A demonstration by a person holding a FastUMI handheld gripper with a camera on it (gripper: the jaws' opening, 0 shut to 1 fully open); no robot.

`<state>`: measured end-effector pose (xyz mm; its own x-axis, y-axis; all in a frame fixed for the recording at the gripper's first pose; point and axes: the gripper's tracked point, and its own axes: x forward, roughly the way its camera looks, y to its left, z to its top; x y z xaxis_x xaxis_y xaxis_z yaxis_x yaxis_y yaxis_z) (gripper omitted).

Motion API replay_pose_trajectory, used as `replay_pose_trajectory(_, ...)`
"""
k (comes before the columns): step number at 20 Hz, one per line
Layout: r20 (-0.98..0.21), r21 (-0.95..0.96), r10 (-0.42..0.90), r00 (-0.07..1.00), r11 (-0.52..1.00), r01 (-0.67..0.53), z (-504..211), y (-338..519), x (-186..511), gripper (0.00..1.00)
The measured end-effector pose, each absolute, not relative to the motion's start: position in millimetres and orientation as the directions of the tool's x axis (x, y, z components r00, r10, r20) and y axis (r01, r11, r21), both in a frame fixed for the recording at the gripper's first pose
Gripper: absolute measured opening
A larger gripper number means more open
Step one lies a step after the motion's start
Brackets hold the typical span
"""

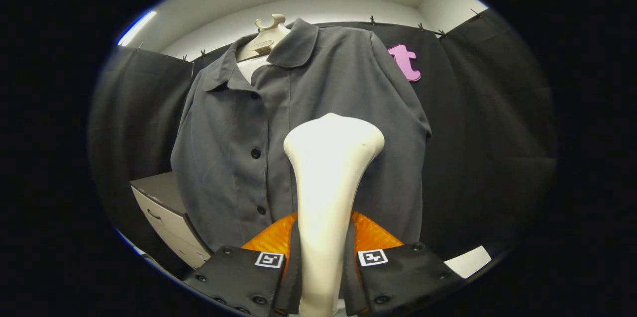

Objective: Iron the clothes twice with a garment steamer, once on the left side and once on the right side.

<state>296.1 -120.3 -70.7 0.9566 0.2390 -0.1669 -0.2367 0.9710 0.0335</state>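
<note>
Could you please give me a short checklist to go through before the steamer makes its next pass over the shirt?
1. Grip: gripper has both fingers against the steamer handle: ok.
2. Steamer head is upright and faces the grey shirt: ok.
3. Head touching the fabric: cannot tell.
4. Shirt hangs buttoned and fairly flat on the mannequin: ok.
5. Drawer cabinet stands beside the shirt's lower edge, away from the steamer: ok.
6. Steam coming out: cannot tell.
</note>
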Motion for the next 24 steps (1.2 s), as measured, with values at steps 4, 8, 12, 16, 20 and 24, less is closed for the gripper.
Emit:
replay_pose_trajectory(4, -0.204, 0.052, 0.23, 0.952, 0.973, -0.224, -102, -126, 282, 0.4)
replay_pose_trajectory(8, -0.241, 0.066, 0.217, 0.946, 0.976, -0.207, -131, -131, 264, 0.4)
replay_pose_trajectory(12, -0.302, 0.061, 0.207, 0.931, 0.978, -0.198, -167, -135, 245, 0.4)
replay_pose_trajectory(16, -0.355, 0.059, 0.186, 0.916, 0.982, -0.177, -209, -139, 225, 0.41)
replay_pose_trajectory(20, -0.394, 0.084, 0.183, 0.901, 0.983, -0.163, -238, -143, 207, 0.4)
replay_pose_trajectory(24, -0.426, 0.08, 0.176, 0.887, 0.984, -0.156, -263, -146, 192, 0.41)
